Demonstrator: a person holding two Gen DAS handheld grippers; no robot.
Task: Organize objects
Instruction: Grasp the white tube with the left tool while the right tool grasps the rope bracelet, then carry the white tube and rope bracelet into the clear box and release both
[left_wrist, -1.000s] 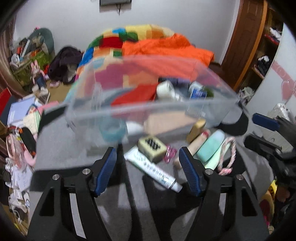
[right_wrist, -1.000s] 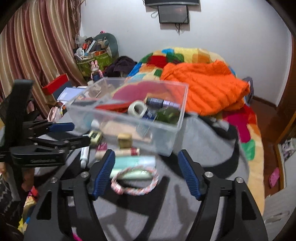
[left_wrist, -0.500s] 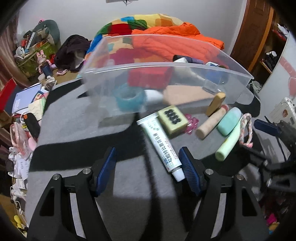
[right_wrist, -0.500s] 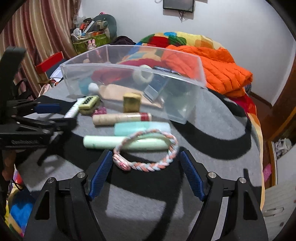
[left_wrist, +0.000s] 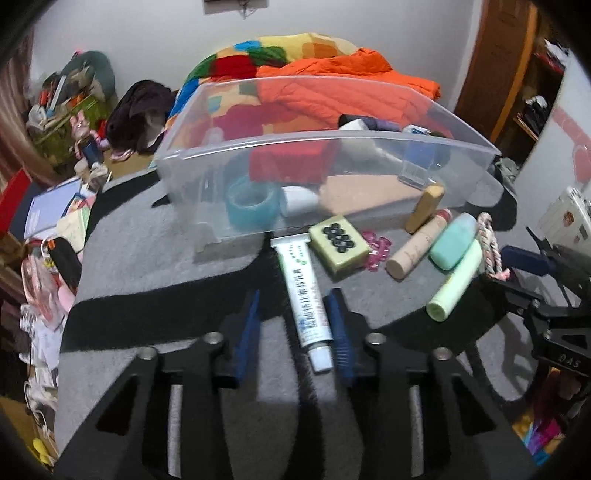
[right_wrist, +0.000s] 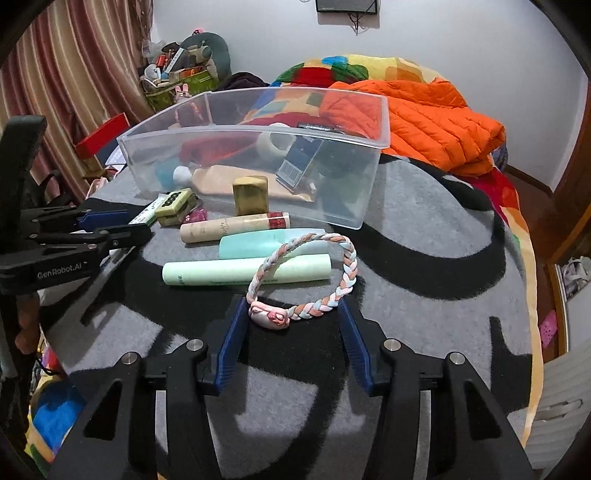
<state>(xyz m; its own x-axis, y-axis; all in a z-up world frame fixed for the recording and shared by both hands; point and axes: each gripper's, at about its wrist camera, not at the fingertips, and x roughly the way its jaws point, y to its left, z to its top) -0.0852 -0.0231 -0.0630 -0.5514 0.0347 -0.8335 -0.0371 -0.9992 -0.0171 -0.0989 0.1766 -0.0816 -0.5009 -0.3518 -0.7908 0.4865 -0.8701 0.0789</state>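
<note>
A clear plastic bin (left_wrist: 369, 142) (right_wrist: 382, 122) holding several items stands on the grey table. In front of it lie a white ointment tube (left_wrist: 304, 291), an olive box (left_wrist: 338, 245), a tan tube (left_wrist: 419, 245), a mint bottle (left_wrist: 452, 242), a pale green tube (right_wrist: 240, 271) and a braided bracelet (right_wrist: 347, 269). My left gripper (left_wrist: 295, 314) is half closed, its fingers either side of the white tube's lower end. My right gripper (right_wrist: 291, 321) is open, its fingers astride the bracelet's near part with the pink charm (right_wrist: 269, 314).
An orange jacket (right_wrist: 424, 110) and a colourful quilt (left_wrist: 295, 48) lie behind the bin. Clutter and papers (left_wrist: 55, 206) line the table's left side. A curtain (right_wrist: 74, 74) hangs at the left. A door (left_wrist: 498, 62) is at the right.
Both grippers have dropped lower and moved forward. The left jaws have narrowed around the white tube. The right gripper now straddles the bracelet.
</note>
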